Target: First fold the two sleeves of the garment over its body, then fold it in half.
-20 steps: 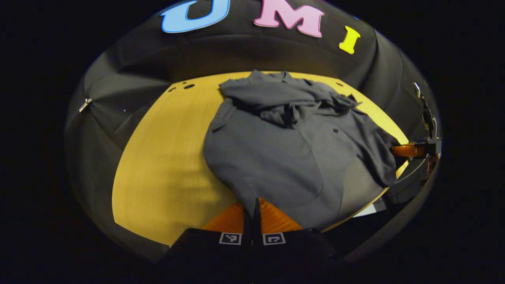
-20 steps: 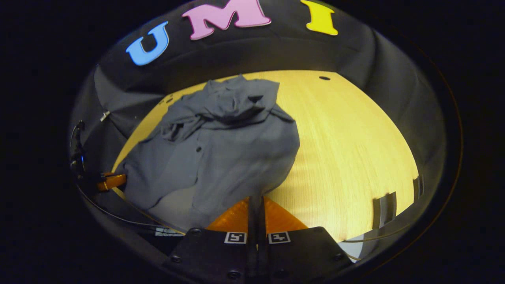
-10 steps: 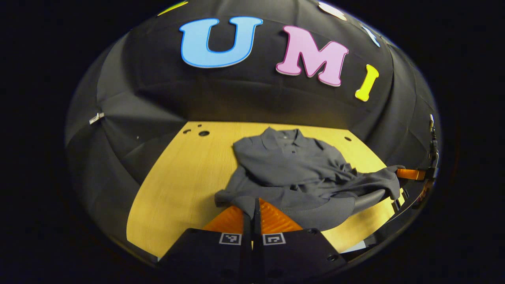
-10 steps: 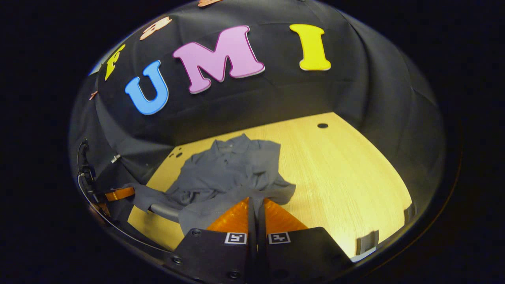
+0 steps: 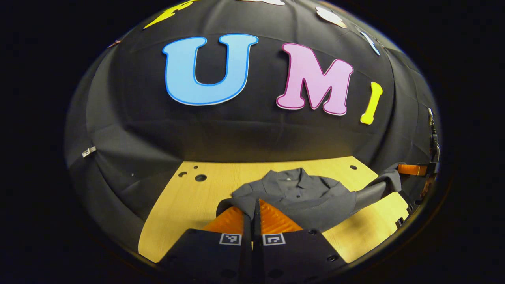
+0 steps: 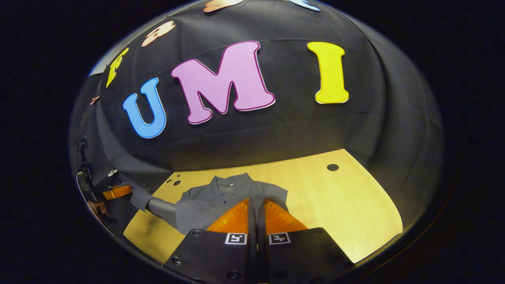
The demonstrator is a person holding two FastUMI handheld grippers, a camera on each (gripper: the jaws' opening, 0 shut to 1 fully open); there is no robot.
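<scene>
The wooden surface (image 5: 185, 205) carries the grey garment (image 5: 292, 189), which lies toward its far side with the collar at 12 o'clock in both views. Its near hem is lifted off the wood and strung between the two claws, so the body sags in a shallow fold over itself; the sleeves cannot be made out clearly from this low angle, though the cloth looks gathered narrow over the body.

The left claw (image 5: 252, 209) has its fingers pressed together with a corner of hem pinched between them at 6 o'clock of the left gripper view. The right claw (image 6: 256, 207) is likewise closed tight on the other hem corner, seen at 6 o'clock of the right gripper view. Each claw also appears in the other's view: the right one at 3 o'clock of the left gripper view, the left one at 9 o'clock of the right gripper view, cloth trailing from both.

By the look of it, the step in hand is the fold in half, hem carried toward the collar. Doing it well would mean keeping both claws level and equally far forward, so the hem stays straight and taut between them. The hem should come down squarely along the shoulders, not skewed. Both grips are best held until the cloth rests flat, since an early let-go on one side would let that corner slump.
</scene>
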